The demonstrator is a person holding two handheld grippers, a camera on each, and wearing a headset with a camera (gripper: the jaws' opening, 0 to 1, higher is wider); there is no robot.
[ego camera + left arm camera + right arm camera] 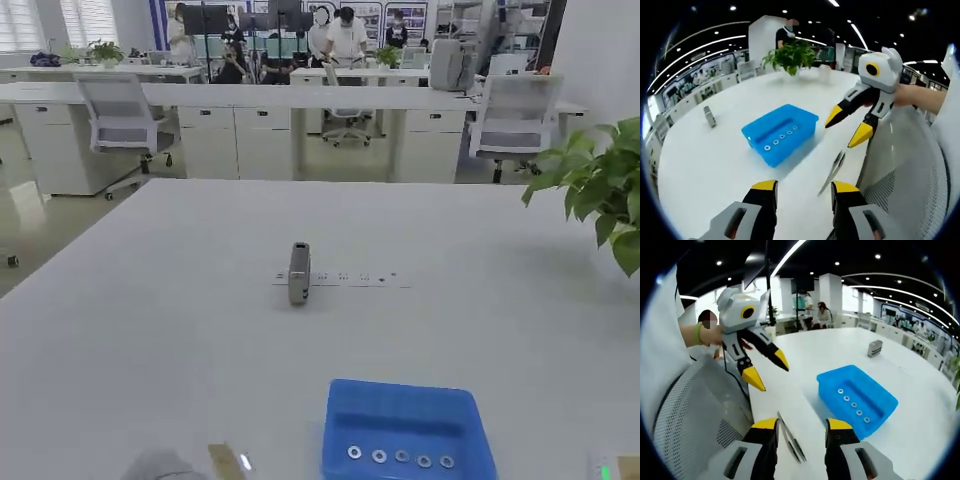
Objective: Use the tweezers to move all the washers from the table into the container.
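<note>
**Washers in the container, tweezers lying free**

Five washers (401, 456) sit in a row inside the blue container (400, 415), ahead of both tongs, so the moving looks finished. The tweezers (832, 172) lie on the worktop (200, 330) just ahead of the left tongs (805, 186) and right tongs (802, 423), both spread apart and empty. No writing is legible.

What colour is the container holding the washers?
Blue. The container shows best in the head view.

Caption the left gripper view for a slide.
Left gripper and right gripper open near tweezers; five washers in blue container.
</note>
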